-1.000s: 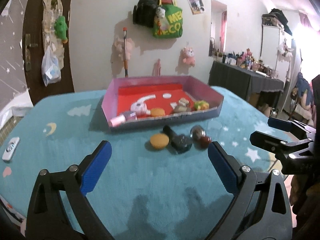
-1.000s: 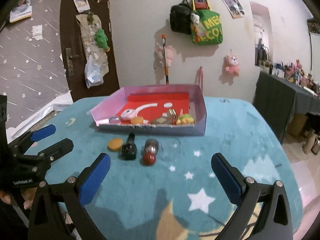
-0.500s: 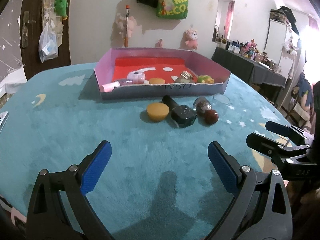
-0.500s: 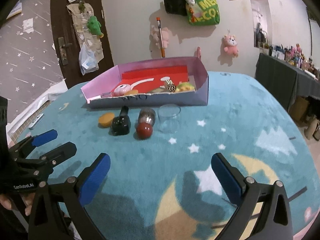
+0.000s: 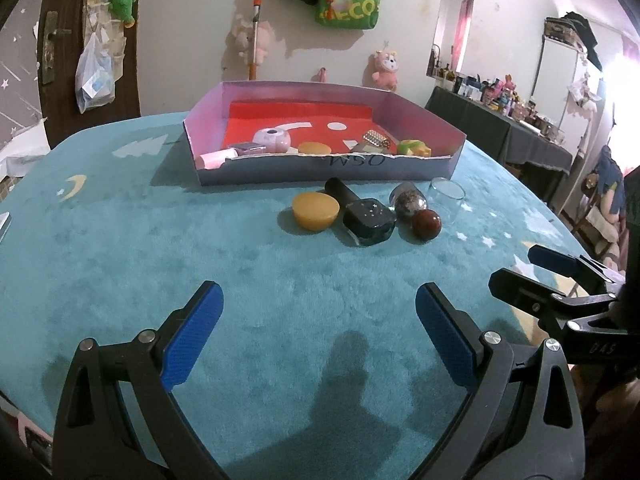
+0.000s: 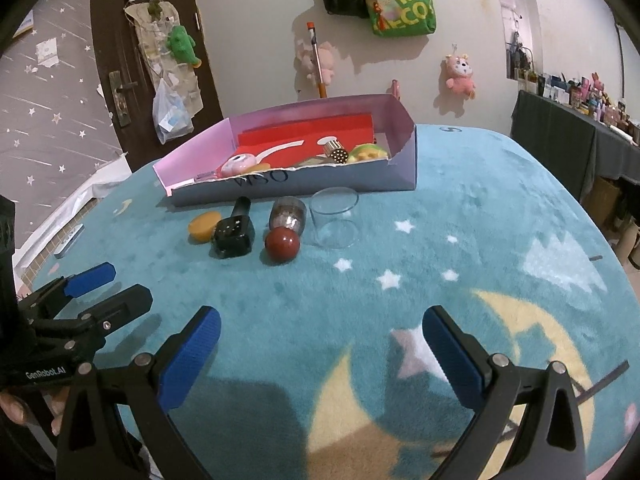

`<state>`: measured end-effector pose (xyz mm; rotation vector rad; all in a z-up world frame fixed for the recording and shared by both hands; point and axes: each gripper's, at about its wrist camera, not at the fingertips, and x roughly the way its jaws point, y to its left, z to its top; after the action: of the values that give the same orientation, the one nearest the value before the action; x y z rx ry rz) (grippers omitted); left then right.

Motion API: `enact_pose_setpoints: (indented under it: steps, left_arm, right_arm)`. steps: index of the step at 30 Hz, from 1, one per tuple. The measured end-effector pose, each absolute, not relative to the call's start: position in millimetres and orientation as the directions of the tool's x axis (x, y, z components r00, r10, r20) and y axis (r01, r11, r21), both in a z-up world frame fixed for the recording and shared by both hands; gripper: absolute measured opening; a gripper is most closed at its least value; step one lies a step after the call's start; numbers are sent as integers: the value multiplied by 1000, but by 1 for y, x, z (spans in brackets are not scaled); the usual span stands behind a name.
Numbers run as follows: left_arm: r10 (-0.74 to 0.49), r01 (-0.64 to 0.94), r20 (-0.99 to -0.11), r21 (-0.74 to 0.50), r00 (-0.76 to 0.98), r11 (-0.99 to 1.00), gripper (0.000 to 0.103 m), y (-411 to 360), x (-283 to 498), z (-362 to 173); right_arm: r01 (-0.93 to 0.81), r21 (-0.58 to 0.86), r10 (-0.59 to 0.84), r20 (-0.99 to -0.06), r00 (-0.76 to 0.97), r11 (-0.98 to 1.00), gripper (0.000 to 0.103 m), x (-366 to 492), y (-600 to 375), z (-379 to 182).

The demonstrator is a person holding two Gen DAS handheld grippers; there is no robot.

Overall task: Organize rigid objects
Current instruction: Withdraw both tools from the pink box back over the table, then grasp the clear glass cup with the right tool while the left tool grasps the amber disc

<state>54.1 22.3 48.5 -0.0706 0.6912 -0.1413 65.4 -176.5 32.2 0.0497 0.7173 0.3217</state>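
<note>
The left gripper (image 5: pixel 318 336) is wide open above the teal cloth (image 5: pixel 160 248) and holds nothing. Its blue pads (image 5: pixel 192 338) are far apart, well short of the small things.

On the cloth, in front of the box (image 5: pixel 328 166), five loose things lie in a row. From left to right in the left wrist view: a yellow disc (image 5: pixel 315 211), a dark bottle (image 5: pixel 366 216) that lies on its side with its cap toward the box, a jar (image 5: pixel 408 201) that also lies down, a red ball (image 5: pixel 427 224) just before the jar, and a clear glass (image 5: pixel 447 199) that stands upright. The disc is just beside the bottle; whether they touch I cannot tell. The ball seems to touch the jar.

Inside the box, on its red floor, there are a pink tube (image 5: pixel 218 157), a lilac round case (image 5: pixel 272 140), a second yellow disc (image 5: pixel 315 148), a gold studded piece (image 5: pixel 376 139) and a green-yellow thing (image 5: pixel 414 147), all near the front wall.

The right gripper (image 6: pixel 320 336) is also wide open and empty, above the moon print (image 6: pixel 532 332) on the cloth, well apart from the row. In its view the glass (image 6: pixel 334 218) is the nearest of the row to it. A hand (image 6: pixel 24 412) shows at the lower left, on the left gripper.
</note>
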Motion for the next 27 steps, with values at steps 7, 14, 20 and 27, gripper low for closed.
enact_pose_setpoints:
  steps: [7, 14, 20, 27]
  left_arm:
    - [-152, 108, -640, -107, 753, 988, 98, 21, 69, 54]
    - [-174, 110, -675, -137, 717, 984, 98, 28, 95, 58]
    - [-152, 104, -712, -111, 686, 988, 96, 28, 120, 59]
    - [-150, 106, -758, -106, 635, 989, 90, 30, 146, 52]
  right_arm:
    - [-271, 143, 297, -645, 704, 952, 103, 72, -179, 36]
    - [-251, 149, 284, -673, 683, 956, 103, 96, -185, 41]
    - [-239, 134, 262, -703, 661, 962, 102, 122, -184, 43]
    - [-240, 111, 242, -738, 630, 964, 98, 150, -182, 40]
